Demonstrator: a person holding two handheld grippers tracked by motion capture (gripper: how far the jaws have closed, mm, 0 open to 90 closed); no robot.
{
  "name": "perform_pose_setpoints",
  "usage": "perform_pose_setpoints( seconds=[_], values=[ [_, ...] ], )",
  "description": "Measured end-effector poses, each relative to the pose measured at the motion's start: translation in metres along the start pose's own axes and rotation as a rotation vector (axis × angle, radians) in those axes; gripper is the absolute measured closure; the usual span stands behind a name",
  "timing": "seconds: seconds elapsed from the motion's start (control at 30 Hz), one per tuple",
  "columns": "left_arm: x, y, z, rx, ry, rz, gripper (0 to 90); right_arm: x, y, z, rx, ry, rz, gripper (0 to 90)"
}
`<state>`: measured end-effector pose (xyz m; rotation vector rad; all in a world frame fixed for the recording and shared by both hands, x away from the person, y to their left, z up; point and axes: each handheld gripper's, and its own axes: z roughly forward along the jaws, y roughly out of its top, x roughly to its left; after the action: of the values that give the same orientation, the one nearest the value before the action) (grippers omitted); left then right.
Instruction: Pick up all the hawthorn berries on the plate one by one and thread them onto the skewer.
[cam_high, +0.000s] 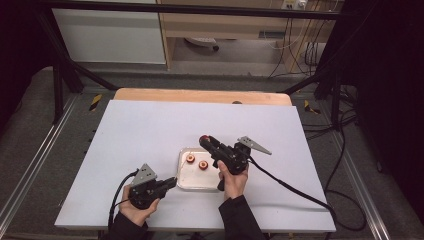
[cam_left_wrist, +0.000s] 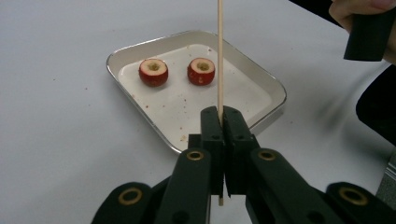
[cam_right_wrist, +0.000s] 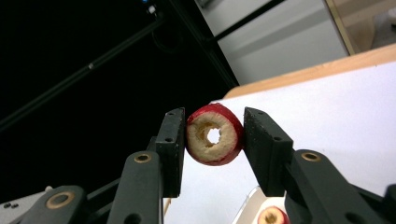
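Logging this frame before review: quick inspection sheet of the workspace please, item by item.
Surface: white table top, with small reddish crumbs near the tray.
Job's things: metal tray holding two cored red fruits; a third cored fruit and a thin wooden skewer are held off the tray.
Clutter: nothing seen.
Grippers: left tool shut on the skewer, which stands upright; right tool shut on the third cored fruit, raised above the table, its hole facing the camera.
Cables: one black cable trails from the right tool across the table; another loops from the left tool.
Surroundings: black frame, wooden furniture, floor cables behind.
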<state>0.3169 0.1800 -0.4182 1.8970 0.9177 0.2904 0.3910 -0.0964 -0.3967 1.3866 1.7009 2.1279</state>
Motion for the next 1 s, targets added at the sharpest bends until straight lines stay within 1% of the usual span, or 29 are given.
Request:
perform_pose_setpoints(
  seconds=[0.03,0.1,0.13,0.23,0.33,0.43,0.53,0.67,0.83,1.0],
  values=[
    [-0.001,0.0,0.0,-0.002,-0.003,-0.002,88.2,0.001,-0.001,0.0,-0.025,0.015,0.01,60.4],
    [-0.002,0.001,0.001,-0.008,-0.013,-0.007,88.2,0.0,-0.001,0.0,-0.029,0.02,0.017,60.4],
    [-0.003,0.001,0.002,-0.011,-0.014,-0.006,88.2,0.001,-0.002,0.001,-0.036,0.025,0.032,60.4],
    [-0.004,0.003,0.003,-0.018,-0.019,-0.008,88.2,0.0,-0.003,0.001,-0.05,0.034,0.038,60.5],
    [-0.005,0.003,0.005,-0.027,-0.031,-0.02,88.2,0.002,-0.003,0.0,-0.071,0.045,0.045,60.5],
    [-0.007,0.004,0.005,-0.033,-0.036,-0.017,88.2,0.002,-0.004,0.0,-0.092,0.051,0.046,60.5],
    [-0.009,0.005,0.006,-0.04,-0.044,-0.022,88.2,0.002,-0.006,0.0,-0.104,0.068,0.053,60.5],
    [-0.01,0.005,0.007,-0.042,-0.047,-0.019,88.2,0.002,-0.009,0.001,-0.117,0.079,0.049,60.5],
    [-0.01,0.006,0.006,-0.046,-0.044,-0.019,88.3,0.002,-0.011,0.002,-0.12,0.09,0.053,60.5],
    [-0.01,0.006,0.006,-0.049,-0.044,-0.02,88.3,0.002,-0.012,0.002,-0.118,0.099,0.068,60.6]
  ],
)
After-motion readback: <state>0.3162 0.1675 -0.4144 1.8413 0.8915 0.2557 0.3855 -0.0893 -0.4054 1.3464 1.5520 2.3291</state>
